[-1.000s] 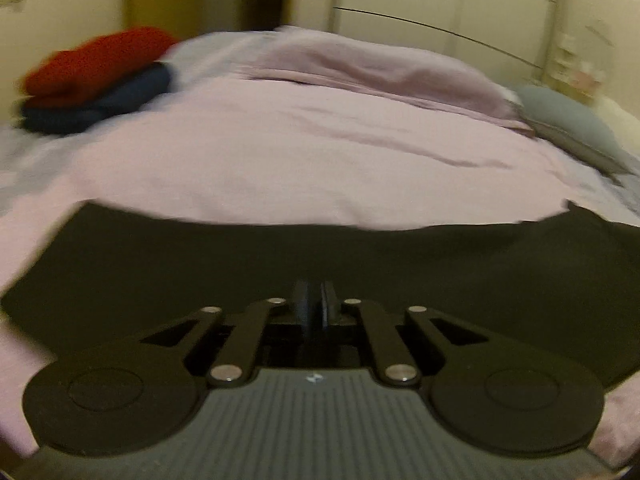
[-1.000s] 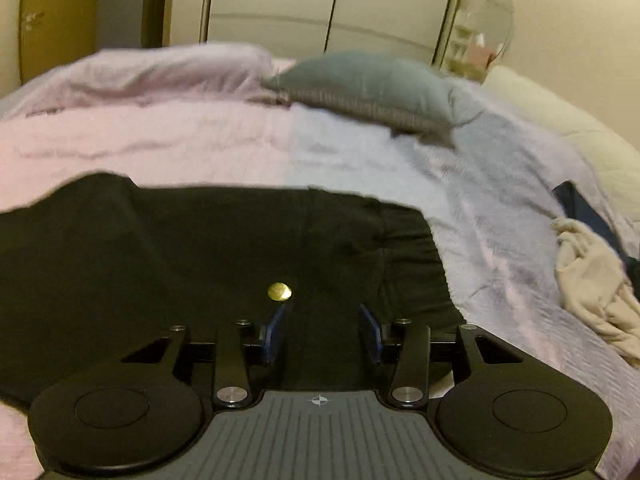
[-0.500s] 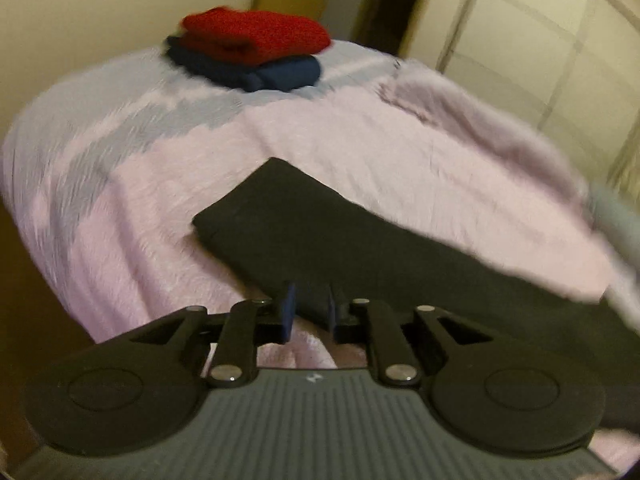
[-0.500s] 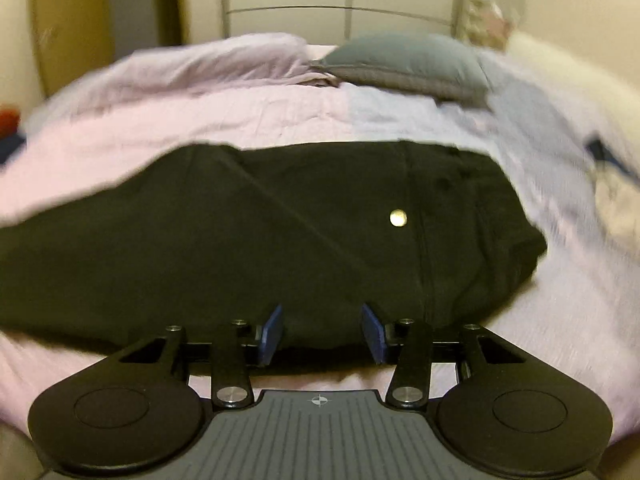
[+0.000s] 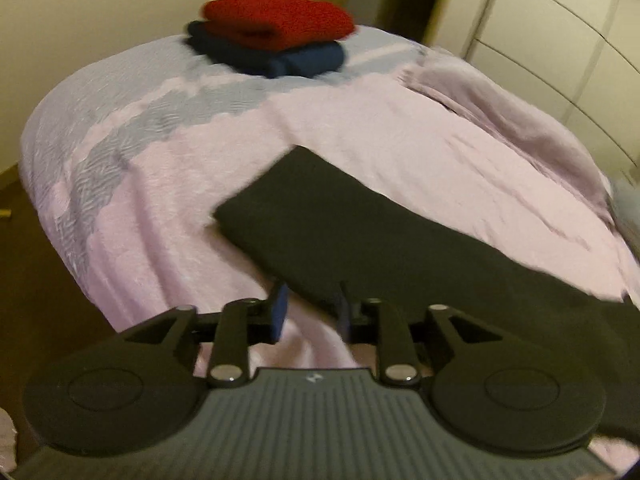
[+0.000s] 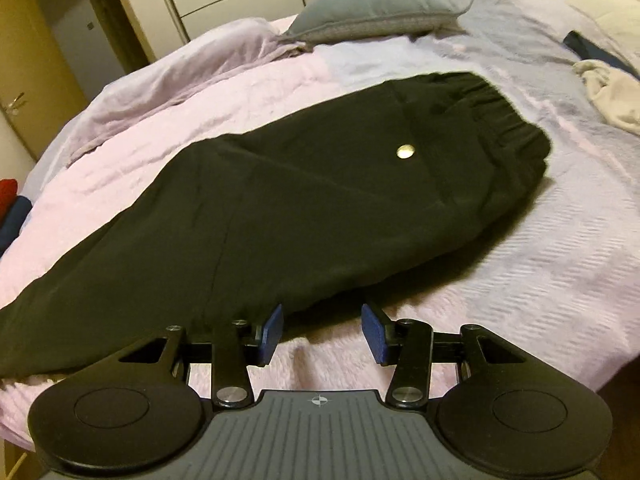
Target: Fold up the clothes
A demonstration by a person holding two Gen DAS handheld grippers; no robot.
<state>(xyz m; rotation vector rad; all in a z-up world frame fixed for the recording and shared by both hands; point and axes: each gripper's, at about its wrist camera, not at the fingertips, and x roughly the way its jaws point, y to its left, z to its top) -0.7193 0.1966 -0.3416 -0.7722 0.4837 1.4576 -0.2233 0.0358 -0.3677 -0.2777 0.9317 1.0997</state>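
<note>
Black trousers [image 6: 304, 208] cut off left; left claw [image 5: 311, 312] just opening, right claw [image 6: 322, 334] released.

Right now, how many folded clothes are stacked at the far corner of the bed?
2: a red garment lying on top of a dark blue garment, at the bed's far corner. Anything underneath them would be hidden.

Dim warm indoor light, fisheye-bent edges, soft motion blur throughout.
</note>
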